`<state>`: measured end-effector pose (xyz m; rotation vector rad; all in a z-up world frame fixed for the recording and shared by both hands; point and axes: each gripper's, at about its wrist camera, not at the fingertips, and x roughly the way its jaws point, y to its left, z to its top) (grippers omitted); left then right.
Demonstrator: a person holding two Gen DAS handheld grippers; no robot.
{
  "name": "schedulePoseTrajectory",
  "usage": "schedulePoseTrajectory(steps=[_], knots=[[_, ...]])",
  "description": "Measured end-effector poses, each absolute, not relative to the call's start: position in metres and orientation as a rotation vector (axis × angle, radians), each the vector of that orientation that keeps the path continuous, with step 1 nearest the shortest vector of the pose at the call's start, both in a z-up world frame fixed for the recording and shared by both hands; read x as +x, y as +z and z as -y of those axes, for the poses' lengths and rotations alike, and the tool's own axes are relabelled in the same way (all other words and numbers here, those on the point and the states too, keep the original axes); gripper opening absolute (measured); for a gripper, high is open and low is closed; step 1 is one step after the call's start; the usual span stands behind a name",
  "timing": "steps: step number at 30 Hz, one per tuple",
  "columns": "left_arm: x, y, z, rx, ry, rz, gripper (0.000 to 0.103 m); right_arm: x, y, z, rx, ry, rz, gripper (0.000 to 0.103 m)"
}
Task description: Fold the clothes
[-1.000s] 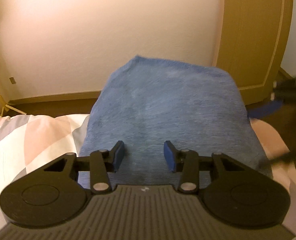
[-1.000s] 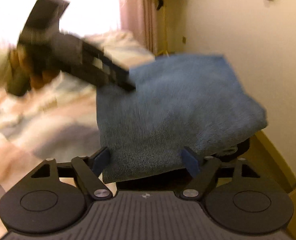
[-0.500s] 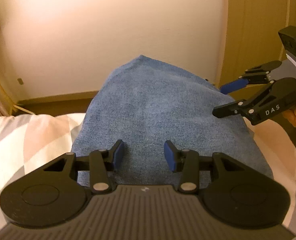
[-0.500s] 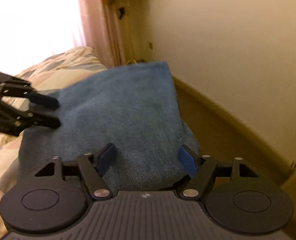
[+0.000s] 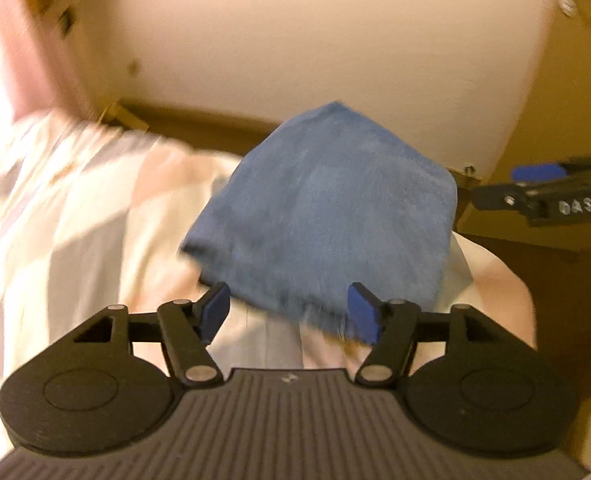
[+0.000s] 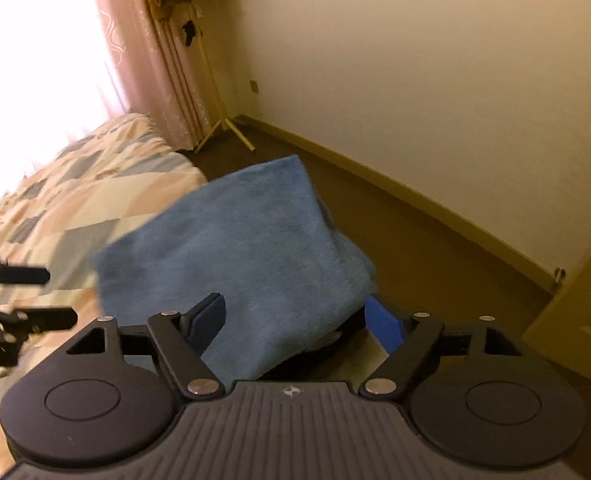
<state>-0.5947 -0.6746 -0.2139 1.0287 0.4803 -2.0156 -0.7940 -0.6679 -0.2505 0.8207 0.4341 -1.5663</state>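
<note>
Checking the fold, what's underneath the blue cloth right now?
The folded blue cloth lies on the patterned bedspread at the bed's corner. Whatever lies directly beneath it is covered.

Left gripper [image 5: 289, 312] with jaws spread wide, its blue pads flanking the near frayed edge of a folded blue cloth [image 5: 327, 216]. The cloth lies on a patterned bedspread [image 5: 95, 240]. Right gripper [image 5: 535, 190] enters at right, just beside the cloth's far corner.
</note>
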Motion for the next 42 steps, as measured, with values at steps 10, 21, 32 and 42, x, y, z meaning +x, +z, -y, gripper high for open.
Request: schedulePoseTrajectory(steps=[10,21,32,42], knots=[[-0.573,-0.155,0.609,1.016,-1.868,-0.604,0.078,-0.765,-0.176,0.589,0.978,-1.486,-0.391,0.087],[-0.554,-0.098,0.567,0.931,-1.792,-0.541,0.095,-0.738,-0.118,0.542,0.919,-1.46,-0.44,0.096],[-0.556,-0.075,0.533,0.92,-1.641,-0.461,0.102,-0.734,-0.088,0.521,0.877,-1.49,-0.509,0.101],[-0.572,-0.073,0.507,0.904,-1.626,-0.6,0.102,-0.755,-0.08,0.491,0.858,-1.485,-0.545,0.103]])
